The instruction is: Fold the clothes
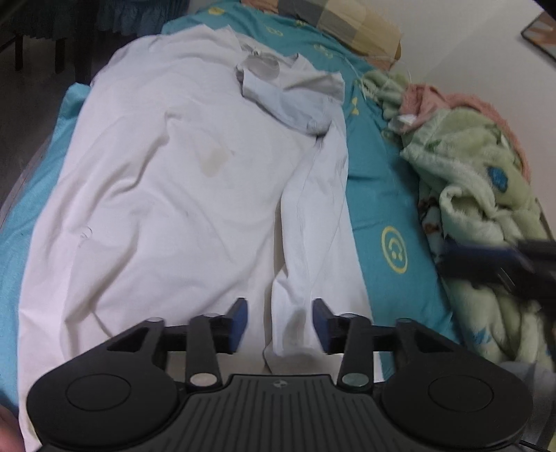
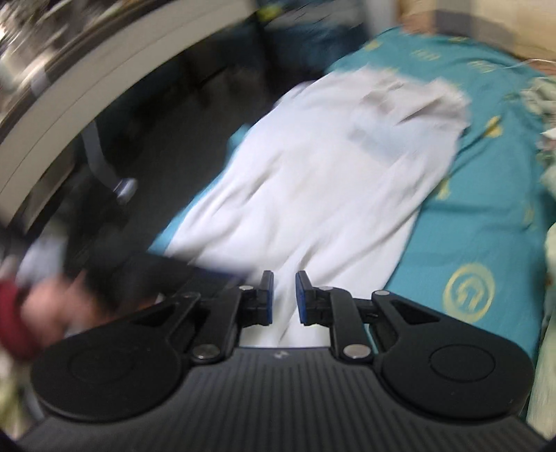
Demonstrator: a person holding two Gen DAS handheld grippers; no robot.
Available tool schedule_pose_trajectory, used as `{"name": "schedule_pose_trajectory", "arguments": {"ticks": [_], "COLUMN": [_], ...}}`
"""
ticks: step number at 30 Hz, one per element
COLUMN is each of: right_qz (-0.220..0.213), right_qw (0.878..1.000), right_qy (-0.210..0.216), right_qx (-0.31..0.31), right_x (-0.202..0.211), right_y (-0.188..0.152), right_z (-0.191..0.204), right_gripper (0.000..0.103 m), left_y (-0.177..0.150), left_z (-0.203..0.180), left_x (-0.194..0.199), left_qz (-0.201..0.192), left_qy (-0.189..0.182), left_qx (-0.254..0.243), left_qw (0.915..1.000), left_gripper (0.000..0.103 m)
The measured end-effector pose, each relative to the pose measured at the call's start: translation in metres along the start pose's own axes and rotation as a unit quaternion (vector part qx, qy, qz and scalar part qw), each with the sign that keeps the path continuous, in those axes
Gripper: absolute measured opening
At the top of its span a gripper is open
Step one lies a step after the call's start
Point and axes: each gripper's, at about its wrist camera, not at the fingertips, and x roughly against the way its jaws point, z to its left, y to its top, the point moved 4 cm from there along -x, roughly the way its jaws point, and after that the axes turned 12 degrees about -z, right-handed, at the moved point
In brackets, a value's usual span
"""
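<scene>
A white long-sleeved shirt (image 1: 166, 194) lies spread along the bed, collar (image 1: 278, 90) at the far end. Its right sleeve (image 1: 312, 208) is folded down over the body. The cuff lies between the blue pads of my left gripper (image 1: 280, 321), which is open and does not press on it. In the blurred right wrist view the same shirt (image 2: 312, 180) stretches away. My right gripper (image 2: 284, 295) has its jaws nearly together, with white shirt cloth filling the narrow gap. In the left wrist view it is a dark blur, my right gripper (image 1: 458, 257), over the blanket.
The teal sheet (image 1: 392, 194) with yellow prints covers the bed. A green fleece blanket (image 1: 469, 180) and a pink cloth (image 1: 448, 99) are heaped along the right side by the wall. A checked pillow (image 1: 358, 24) lies at the head. Dark floor and chair legs (image 1: 59, 55) are left.
</scene>
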Motion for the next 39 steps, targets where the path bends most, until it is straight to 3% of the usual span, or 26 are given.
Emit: {"name": "schedule_pose_trajectory", "arguments": {"ticks": [4,10,12,15,18,21,25,29,31,33,34,35,36,39], "right_qz": [-0.019,0.027,0.047,0.043,0.007,-0.038,-0.066,-0.069,-0.065,-0.058,-0.056,-0.055,-0.049,-0.029], "right_qw": [0.997,0.997,0.998,0.998,1.000,0.999,0.996,0.993,0.994,0.995,0.996,0.997,0.997,0.999], "right_qy": [-0.052,-0.054,-0.021,-0.017,0.021,0.016,-0.009,-0.020,-0.017,-0.008,-0.003,0.003,0.010,0.021], "right_qx": [-0.045,-0.052,-0.020,0.038,-0.009,-0.024,-0.058,-0.089,-0.090,-0.083,-0.073,-0.063,-0.056,-0.037], "right_x": [-0.065,-0.131,-0.139,-0.130,-0.113,-0.101,-0.104,-0.118,-0.130,-0.137,-0.138,-0.140,-0.141,-0.147], "right_y": [0.003,-0.041,-0.052,-0.048,-0.032,-0.017,-0.007,-0.003,-0.004,-0.006,-0.007,-0.008,-0.010,-0.017], "right_z": [-0.028,-0.040,-0.026,-0.012,-0.021,-0.036,-0.071,-0.096,-0.097,-0.093,-0.087,-0.082,-0.076,-0.060], "right_gripper": [0.017,0.017,0.017,0.018,0.017,0.018,0.018,0.018,0.018,0.017,0.018,0.018,0.018,0.017], "left_y": [0.025,0.099,0.127,0.171,0.204,0.231,0.242,0.236,0.232,0.229,0.229,0.233,0.236,0.262], "left_z": [0.008,0.020,0.017,0.003,-0.018,-0.037,-0.054,-0.060,-0.056,-0.052,-0.051,-0.050,-0.049,-0.045], "left_x": [0.015,0.012,-0.003,-0.038,-0.082,-0.131,-0.202,-0.261,-0.280,-0.299,-0.300,-0.299,-0.299,-0.286], "left_qz": [-0.046,-0.104,-0.115,-0.128,-0.144,-0.151,-0.140,-0.109,-0.084,-0.059,-0.057,-0.058,-0.059,-0.070], "left_qy": [0.022,0.062,0.080,0.087,0.080,0.066,0.061,0.076,0.099,0.121,0.120,0.123,0.126,0.123], "left_qx": [0.008,-0.022,-0.047,-0.099,-0.159,-0.213,-0.275,-0.355,-0.376,-0.396,-0.395,-0.389,-0.382,-0.337], "left_qw": [0.9987,0.9924,0.9890,0.9830,0.9735,0.9630,0.9492,0.9252,0.9173,0.9081,0.9089,0.9111,0.9135,0.9310], "left_gripper": [0.059,0.061,0.061,0.061,0.067,0.070,0.071,0.070,0.066,0.035,0.030,0.011,0.008,0.006]}}
